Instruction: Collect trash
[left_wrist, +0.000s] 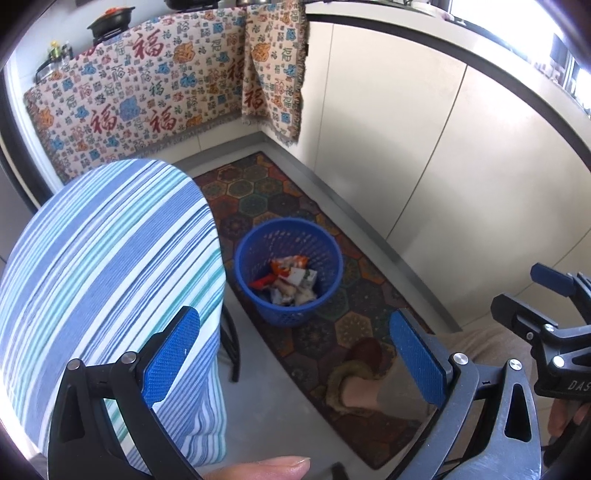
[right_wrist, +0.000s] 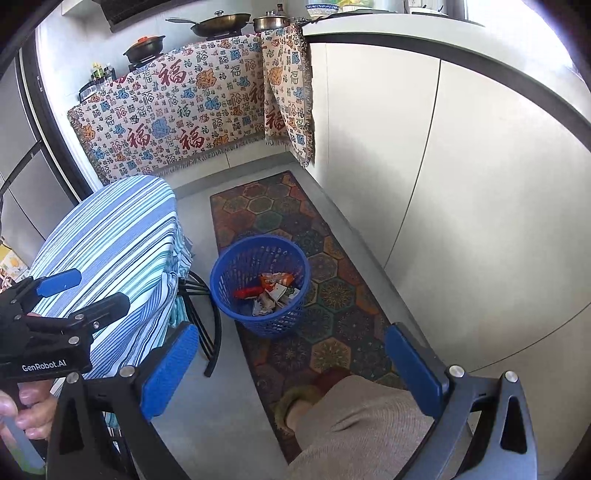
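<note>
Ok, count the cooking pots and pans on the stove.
3 in the right wrist view: a black clay pot with orange lid at left, a frying pan in the middle, a steel pot at right. More may be hidden.

**Open drop to the basket, walled on both sides**

The blue basket (left_wrist: 289, 271) stands on the patterned rug (left_wrist: 332, 321) with its mouth open upward; wrappers (left_wrist: 291, 282) fill only its bottom. Nothing lies between the wide-open left gripper (left_wrist: 295, 362) or right gripper (right_wrist: 291, 373) and the rim. The striped-cloth table (left_wrist: 110, 277) crowds the basket's left side, its dark legs (right_wrist: 207, 317) just beside the wall. White cabinet doors (right_wrist: 443, 184) close the right. A slippered foot (left_wrist: 354, 384) occupies the rug's near end.
</note>
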